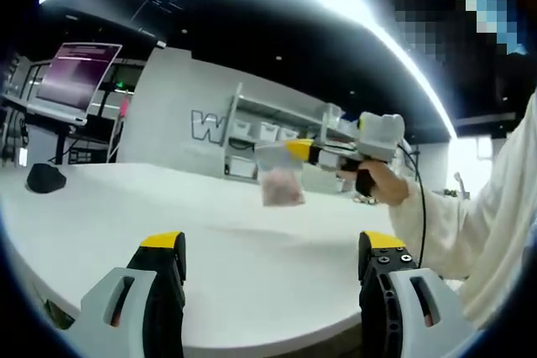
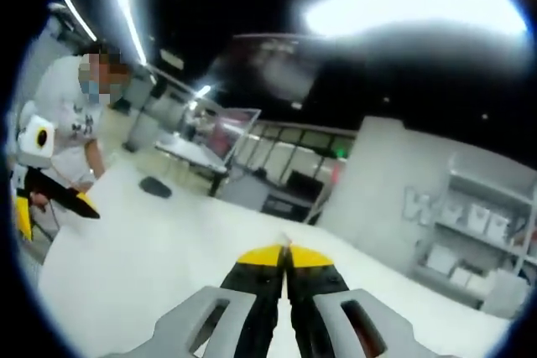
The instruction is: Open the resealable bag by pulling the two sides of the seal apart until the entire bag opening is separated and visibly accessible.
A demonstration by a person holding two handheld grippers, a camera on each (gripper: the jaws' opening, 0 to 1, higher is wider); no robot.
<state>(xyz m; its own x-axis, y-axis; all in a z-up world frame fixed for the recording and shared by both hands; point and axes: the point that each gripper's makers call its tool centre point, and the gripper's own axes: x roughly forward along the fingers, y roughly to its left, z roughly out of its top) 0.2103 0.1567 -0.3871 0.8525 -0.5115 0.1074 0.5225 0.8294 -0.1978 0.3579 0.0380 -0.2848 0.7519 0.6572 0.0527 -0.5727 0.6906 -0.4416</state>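
The bag (image 1: pixel 280 180) is hanging in the air above the white surface (image 1: pixel 252 266), held up by its top edge in the right gripper (image 1: pixel 309 152), whose yellow tips are pinching the seal strip at the bag's upper right corner. In the right gripper view that gripper's (image 2: pixel 285 259) jaws are pressing together, with only a thin sliver of the bag's edge peeking out between the tips. Something pinkish is sitting in the lower part of the bag; what it is cannot be made out.

The left gripper (image 1: pixel 273 253) is waiting well short of the bag, its jaws standing wide apart and holding nothing. A dark object (image 1: pixel 45 178) is lying on the surface far to the bag's left.

The seal is probably not yet parted. To do the step well, the left gripper should be coming in level with the bag's top and catching one lip only, on the side facing it, near the middle of the seal. If the right jaws are clamping both lips, that grip needs shifting to a single lip first. Then both should be pulling steadily outward, square to the seal, not yanking, so the contents do not spill out.
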